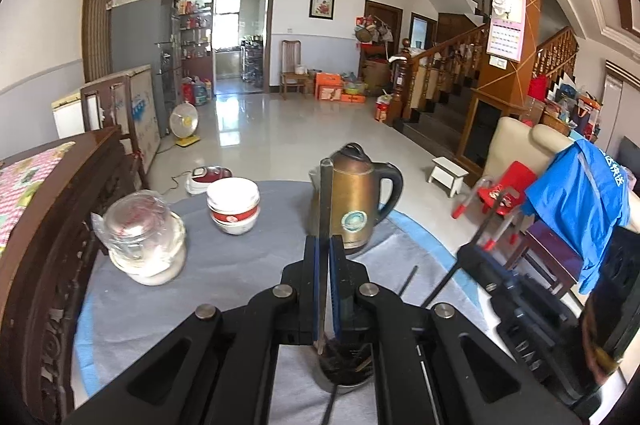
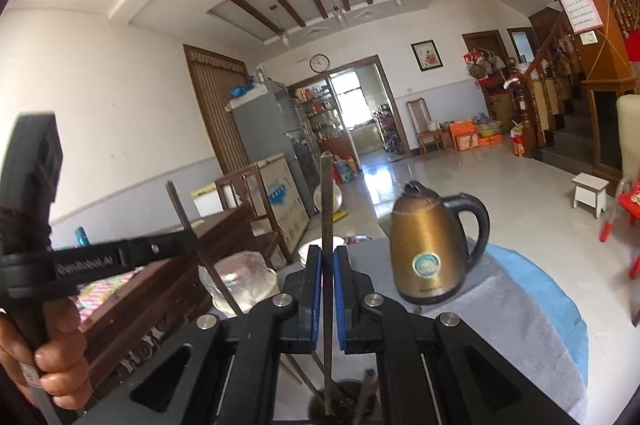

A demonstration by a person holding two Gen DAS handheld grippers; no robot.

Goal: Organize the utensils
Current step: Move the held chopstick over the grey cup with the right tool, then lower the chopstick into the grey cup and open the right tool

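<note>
My fingers [image 1: 314,265] are matt black plastic faced with blue rubbery pads. Between them I hold a dull, brushed metal chopstick [image 1: 325,225]. The kettle [image 1: 360,201] is satin bronze metal with a glossy black plastic handle. Soft grey cloth covers the surface [image 1: 248,265]; the bowls [image 1: 233,205] are glossy ceramic, the jar [image 1: 144,229] clear glass.

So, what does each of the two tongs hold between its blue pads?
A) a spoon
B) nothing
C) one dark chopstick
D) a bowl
C: the left tongs are closed on a dark chopstick, and the right tongs on another chopstick, each standing above a metal cup.
</note>
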